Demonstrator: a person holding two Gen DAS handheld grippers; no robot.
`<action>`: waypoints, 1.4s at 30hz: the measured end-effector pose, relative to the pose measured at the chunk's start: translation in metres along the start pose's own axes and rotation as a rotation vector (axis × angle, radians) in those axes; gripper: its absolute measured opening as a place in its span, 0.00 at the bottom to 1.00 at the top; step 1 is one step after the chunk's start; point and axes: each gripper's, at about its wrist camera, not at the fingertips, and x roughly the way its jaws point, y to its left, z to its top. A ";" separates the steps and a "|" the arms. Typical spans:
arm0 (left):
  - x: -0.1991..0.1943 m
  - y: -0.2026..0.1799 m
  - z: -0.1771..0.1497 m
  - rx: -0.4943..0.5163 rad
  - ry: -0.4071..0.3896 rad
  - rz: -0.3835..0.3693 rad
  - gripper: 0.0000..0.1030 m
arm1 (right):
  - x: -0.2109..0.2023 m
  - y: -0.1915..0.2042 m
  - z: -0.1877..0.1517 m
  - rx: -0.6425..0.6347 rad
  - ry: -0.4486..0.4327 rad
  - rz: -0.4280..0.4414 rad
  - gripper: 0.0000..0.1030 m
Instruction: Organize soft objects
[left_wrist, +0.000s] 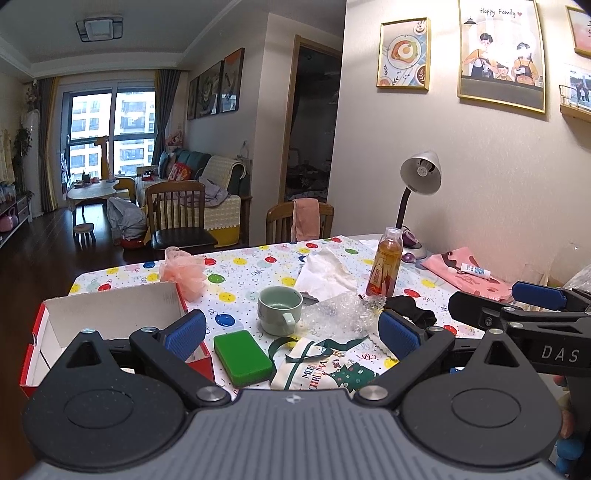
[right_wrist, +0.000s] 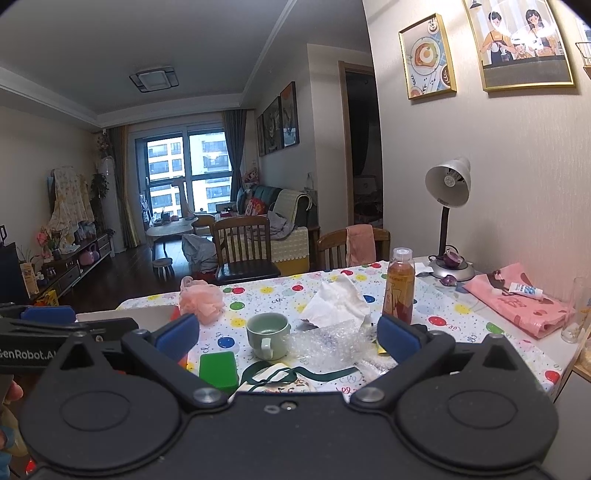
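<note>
While both grippers hover released above the near table edge, the left gripper and right gripper grasp nothing. A green sponge lies just right of the open box, with a pink loofah farther back.

Both grippers, left and right, are black, with ribbed blue pads, silver pivot screws and white lettering.
</note>
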 end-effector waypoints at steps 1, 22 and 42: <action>-0.001 0.000 0.000 0.000 -0.002 -0.001 0.97 | 0.000 0.000 0.001 0.000 -0.003 0.000 1.00; -0.004 0.000 -0.002 0.002 -0.015 0.000 0.97 | -0.005 0.004 -0.006 -0.017 -0.034 -0.003 0.99; 0.006 -0.004 -0.001 -0.008 -0.003 -0.018 0.97 | -0.005 0.004 -0.010 -0.019 -0.030 -0.007 0.98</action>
